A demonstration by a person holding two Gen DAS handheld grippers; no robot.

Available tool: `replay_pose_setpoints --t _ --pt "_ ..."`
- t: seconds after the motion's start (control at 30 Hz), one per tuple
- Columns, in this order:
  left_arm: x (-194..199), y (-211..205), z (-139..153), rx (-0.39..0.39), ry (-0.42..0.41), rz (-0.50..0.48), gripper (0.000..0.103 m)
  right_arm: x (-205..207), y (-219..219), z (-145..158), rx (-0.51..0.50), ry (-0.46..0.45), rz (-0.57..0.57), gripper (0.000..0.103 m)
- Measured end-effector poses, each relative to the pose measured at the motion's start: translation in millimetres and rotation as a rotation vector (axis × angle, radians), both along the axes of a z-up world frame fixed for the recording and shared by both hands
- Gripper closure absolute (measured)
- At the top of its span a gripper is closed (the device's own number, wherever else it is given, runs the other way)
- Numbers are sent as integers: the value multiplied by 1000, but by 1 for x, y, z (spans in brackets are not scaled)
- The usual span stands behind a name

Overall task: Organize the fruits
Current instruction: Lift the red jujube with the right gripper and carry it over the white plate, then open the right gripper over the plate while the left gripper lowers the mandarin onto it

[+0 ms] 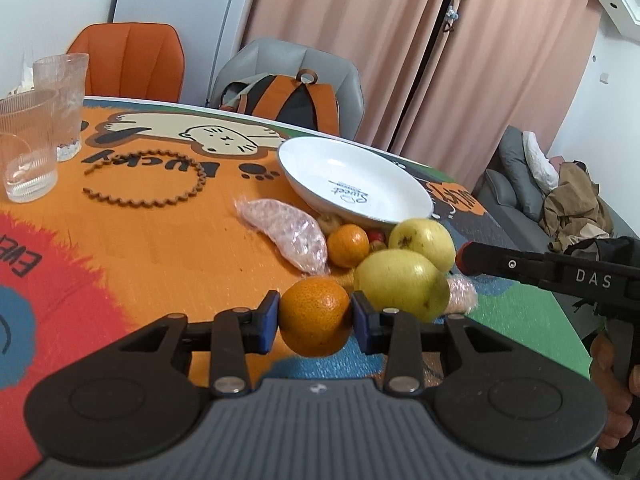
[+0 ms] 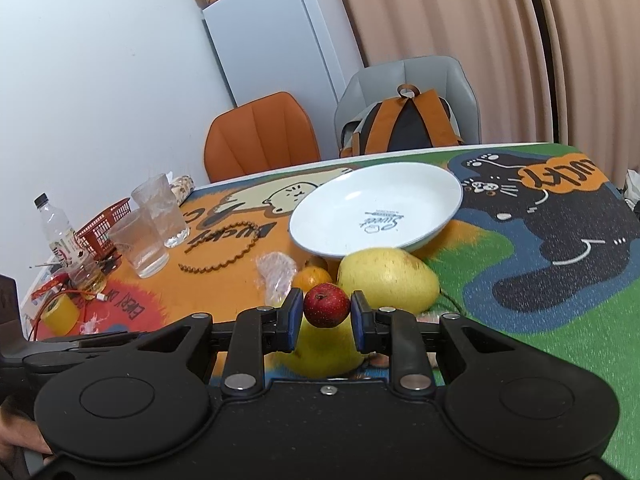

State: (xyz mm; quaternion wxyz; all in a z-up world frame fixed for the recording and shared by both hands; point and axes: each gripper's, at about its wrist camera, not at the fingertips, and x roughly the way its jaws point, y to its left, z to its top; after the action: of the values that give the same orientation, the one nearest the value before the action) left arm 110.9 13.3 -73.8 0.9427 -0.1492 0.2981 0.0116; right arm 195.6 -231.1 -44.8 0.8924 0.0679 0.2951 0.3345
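Both your tongs hold fruit.
Your left gripper [image 1: 315, 316] clamps the orange [image 1: 316, 316]; your right gripper [image 2: 326, 314] pinches the small red fruit [image 2: 327, 305], both angled downward.

Table [image 2: 540, 340] holds plate [image 2: 360, 196], fruits [image 2: 388, 280], glasses [image 2: 140, 248].

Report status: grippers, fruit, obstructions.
Left gripper shut on round orange mandarin. Right gripper shut on small red fruit. White ceramic plate empty; path unobstructed.
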Motion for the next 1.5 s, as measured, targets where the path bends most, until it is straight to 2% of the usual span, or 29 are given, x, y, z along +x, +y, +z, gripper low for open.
replay_pose_setpoints --t 0.53,1.37,1.5 --pt "28 16 11 -1 -16 30 67 37 15 7 -5 -4 14 79" --pt "75 28 17 -18 6 45 67 99 30 -10 -58 84 -5 79" --pt "83 27 18 -13 8 38 67 104 30 -13 -63 95 -1 75"
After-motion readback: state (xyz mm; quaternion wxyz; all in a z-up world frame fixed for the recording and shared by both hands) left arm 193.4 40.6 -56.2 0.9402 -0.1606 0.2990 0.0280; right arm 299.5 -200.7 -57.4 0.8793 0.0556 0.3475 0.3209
